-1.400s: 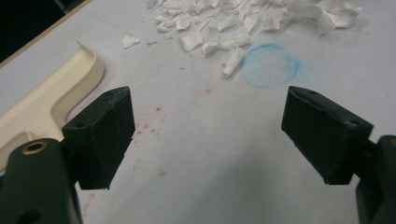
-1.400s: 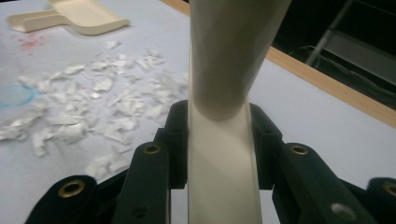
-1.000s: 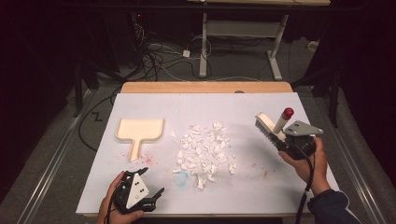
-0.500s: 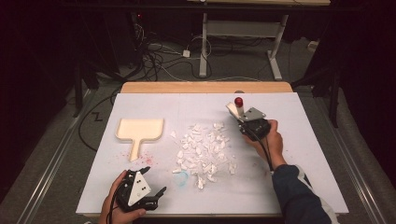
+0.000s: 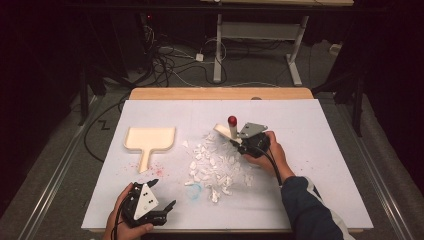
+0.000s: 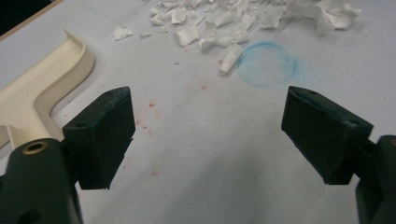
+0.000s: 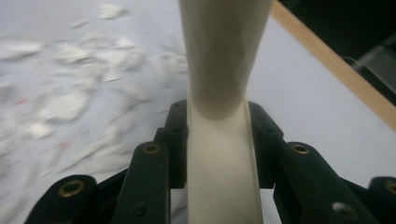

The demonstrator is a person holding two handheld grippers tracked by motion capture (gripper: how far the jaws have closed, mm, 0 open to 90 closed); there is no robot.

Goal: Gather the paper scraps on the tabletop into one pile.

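Observation:
My right gripper (image 5: 239, 139) is shut on the cream handle of a small brush (image 5: 225, 131) with a red knob (image 5: 232, 120) at its end. It holds the brush over the far right edge of a pile of white paper scraps (image 5: 215, 162). In the right gripper view the handle (image 7: 219, 140) runs up between the shut jaws, with blurred scraps (image 7: 65, 102) to its left. A cream dustpan (image 5: 149, 138) lies flat to the left of the pile. My left gripper (image 5: 161, 195) rests open near the front edge, its jaws (image 6: 205, 135) wide apart over bare table, the dustpan (image 6: 28, 93) at their left.
The white table top (image 5: 325, 150) has free room to the right and at the front. A blue chalk ring (image 5: 196, 190) and red specks mark it near the scraps. A wooden edge (image 5: 220, 93) runs along the far side, with cables and desk legs on the floor beyond.
The right hand has carried the brush leftward from the table's right side to the scrap pile's far right edge. The left gripper has stayed put.

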